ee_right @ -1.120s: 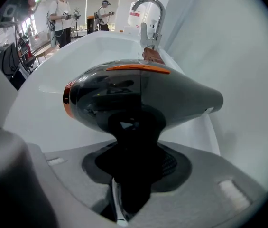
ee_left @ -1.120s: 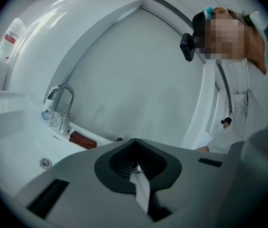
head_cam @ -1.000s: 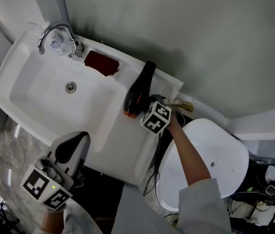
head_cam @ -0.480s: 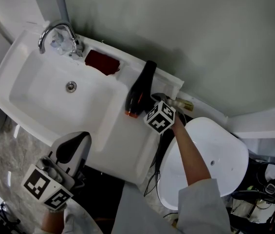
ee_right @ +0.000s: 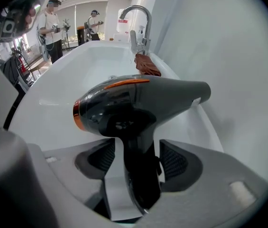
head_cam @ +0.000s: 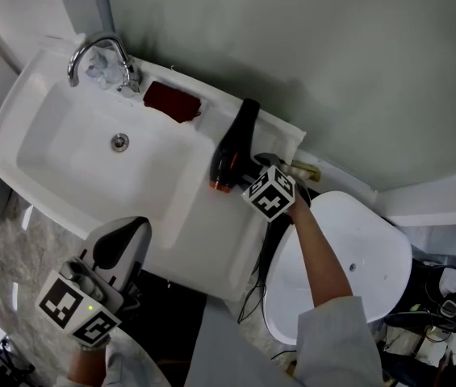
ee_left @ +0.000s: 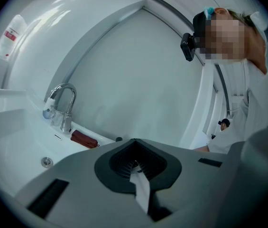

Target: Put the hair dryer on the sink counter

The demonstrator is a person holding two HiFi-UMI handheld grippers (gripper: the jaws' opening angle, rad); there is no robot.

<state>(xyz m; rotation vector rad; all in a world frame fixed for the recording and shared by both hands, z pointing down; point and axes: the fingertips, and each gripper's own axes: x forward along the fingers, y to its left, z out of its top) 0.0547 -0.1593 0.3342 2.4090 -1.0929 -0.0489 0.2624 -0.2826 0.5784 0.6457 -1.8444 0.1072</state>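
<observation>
- Has just been opening the jaws of the right gripper [ee_right: 137, 161]. Wide apart now, with a gap on each side of the handle [ee_right: 138, 184].
- Has the handle between the jaws, but with no squeeze on it. Lets go, in short.
- Leaves the hair dryer [head_cam: 232, 145] lying on its side on the sink counter [head_cam: 203, 232], just right of the basin [head_cam: 90, 164] and close to the back wall [head_cam: 308, 47].
- Points its thin end toward the wall and its orange ring toward the front edge.
- Lies in much the same spot as a moment ago, so no slip and no roll while the jaws spread.
- Means the main job looks done: hair dryer down on the sink counter, staying put with no help.
- Probably leaves one small thing to do, which is to pull the right gripper straight back off the handle.
- Needs care there, so as not to bump the handle or snag the black cord [head_cam: 261, 252] hanging down beside the sink counter.
- Holds the left gripper [ee_left: 134, 163] low by the front of the sink counter, well apart from the hair dryer. Jaws pressed together there, with nothing in them.
- Has a red cloth [head_cam: 171, 101] by the tap [head_cam: 98, 55], apart from the hair dryer and not in the way.
</observation>
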